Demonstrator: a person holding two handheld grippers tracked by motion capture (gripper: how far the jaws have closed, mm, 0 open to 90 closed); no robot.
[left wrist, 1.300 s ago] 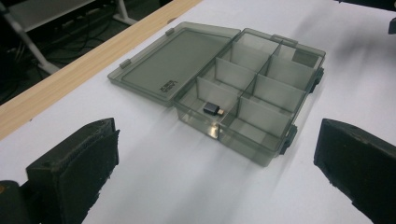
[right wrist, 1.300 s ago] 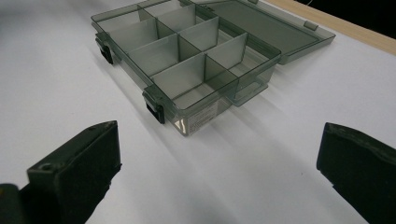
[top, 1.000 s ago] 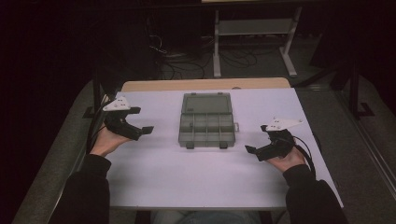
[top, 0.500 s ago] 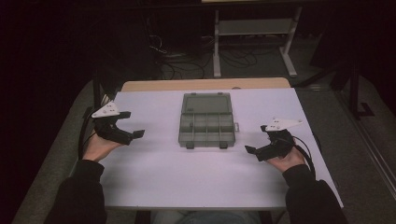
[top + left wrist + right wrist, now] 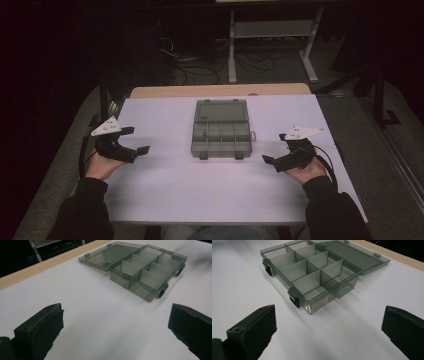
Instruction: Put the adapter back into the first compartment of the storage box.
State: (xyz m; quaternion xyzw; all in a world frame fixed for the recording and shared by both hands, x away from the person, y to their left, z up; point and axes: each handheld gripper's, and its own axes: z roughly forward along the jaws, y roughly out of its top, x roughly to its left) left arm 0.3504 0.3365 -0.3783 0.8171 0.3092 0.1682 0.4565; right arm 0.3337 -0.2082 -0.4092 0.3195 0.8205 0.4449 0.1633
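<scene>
Box: the smoky compartment box is lying mid-bench, lid flung flat toward the far edge, compartments showing nothing inside.
Left claw: I am hovering it gaping and holding nothing, well left of the box.
Right claw: I am holding it wide apart too, bare, well right of the box.
Bench: white sheet, no loose parts lying about.
Progress: opening looks finished; I am judging closing and latching the two front clasps as what is left.
</scene>
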